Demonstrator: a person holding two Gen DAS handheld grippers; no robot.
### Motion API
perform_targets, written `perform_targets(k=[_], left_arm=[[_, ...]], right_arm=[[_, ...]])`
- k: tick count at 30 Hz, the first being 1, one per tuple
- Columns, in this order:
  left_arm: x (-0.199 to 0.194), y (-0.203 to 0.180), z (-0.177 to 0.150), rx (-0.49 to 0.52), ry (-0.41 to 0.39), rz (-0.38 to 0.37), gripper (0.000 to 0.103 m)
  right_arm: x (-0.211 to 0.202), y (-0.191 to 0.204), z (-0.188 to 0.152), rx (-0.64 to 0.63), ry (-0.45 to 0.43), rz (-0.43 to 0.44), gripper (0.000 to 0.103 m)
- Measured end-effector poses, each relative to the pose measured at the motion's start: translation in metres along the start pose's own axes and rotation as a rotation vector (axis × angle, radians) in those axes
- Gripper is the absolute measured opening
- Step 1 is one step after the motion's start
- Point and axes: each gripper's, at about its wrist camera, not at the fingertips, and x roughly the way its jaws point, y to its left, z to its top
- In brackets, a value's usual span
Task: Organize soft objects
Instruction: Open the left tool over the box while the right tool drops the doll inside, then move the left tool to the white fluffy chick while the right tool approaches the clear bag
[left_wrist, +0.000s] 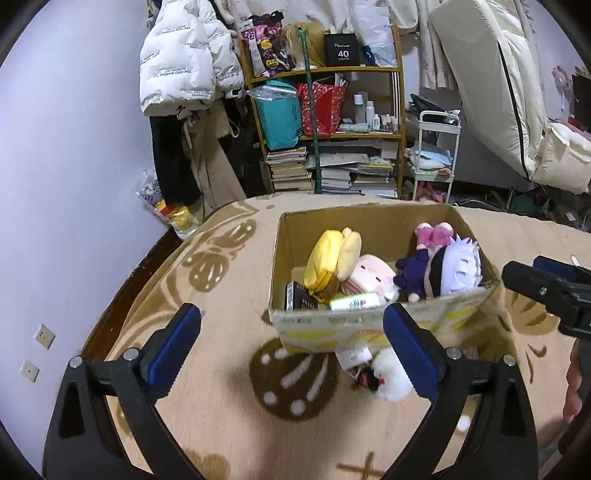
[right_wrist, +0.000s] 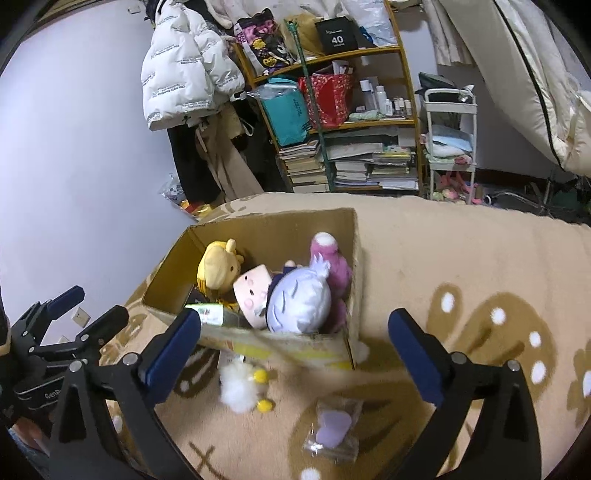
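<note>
From the left wrist, the left hand-held gripper (left_wrist: 291, 317) is spread wide and holds nothing, above the patterned blanket (left_wrist: 221, 424). Ahead, the cardboard box (left_wrist: 369, 221) holds a yellow plush (left_wrist: 325, 258), a pink plush (left_wrist: 373, 275) and a white-haired doll (left_wrist: 458, 269). A white fluffy toy (left_wrist: 388, 376) lies just before the box.

From the right wrist, the right hand-held gripper (right_wrist: 293, 321) is likewise spread and empty. A wrapped purple toy (right_wrist: 334, 428) lies near the fluffy one.

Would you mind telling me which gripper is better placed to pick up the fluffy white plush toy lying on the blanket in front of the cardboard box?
Probably the right gripper: its open jaws frame the fluffy white plush toy with yellow feet, unobstructed. From the left gripper, also open, the toy sits partly behind its right finger, tucked against the cardboard box.
</note>
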Motion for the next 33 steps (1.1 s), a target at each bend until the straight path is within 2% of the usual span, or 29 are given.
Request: perform_targets(k=[7, 17, 23, 26, 33], left_arm=[[-0.026, 0.002, -0.014, 0.02, 0.032, 0.004, 0.099], [-0.05, 0.012, -0.037, -0.001, 0.048, 0.015, 0.099], [-0.035, 0.015, -0.037, -0.023, 0.045, -0.009, 0.099], [-0.023, 0.01, -0.035, -0.005, 0.044, -0.006, 0.099], [-0.003, -0.011, -0.034, 0.046, 0.032, -0.049, 0.099]], right_arm=[[-0.026, -0.006, -0.012, 0.037, 0.004, -0.039, 0.103], [-0.047, 0.004, -0.033, -0.023, 0.037, -0.072, 0.103], [-0.045, 0.005, -0.038, -0.039, 0.072, -0.087, 0.103], [-0.039, 0.002, -0.039, -0.049, 0.069, -0.124, 0.103], [-0.017, -0.005, -0.037, -0.041, 0.116, -0.157, 0.103]])
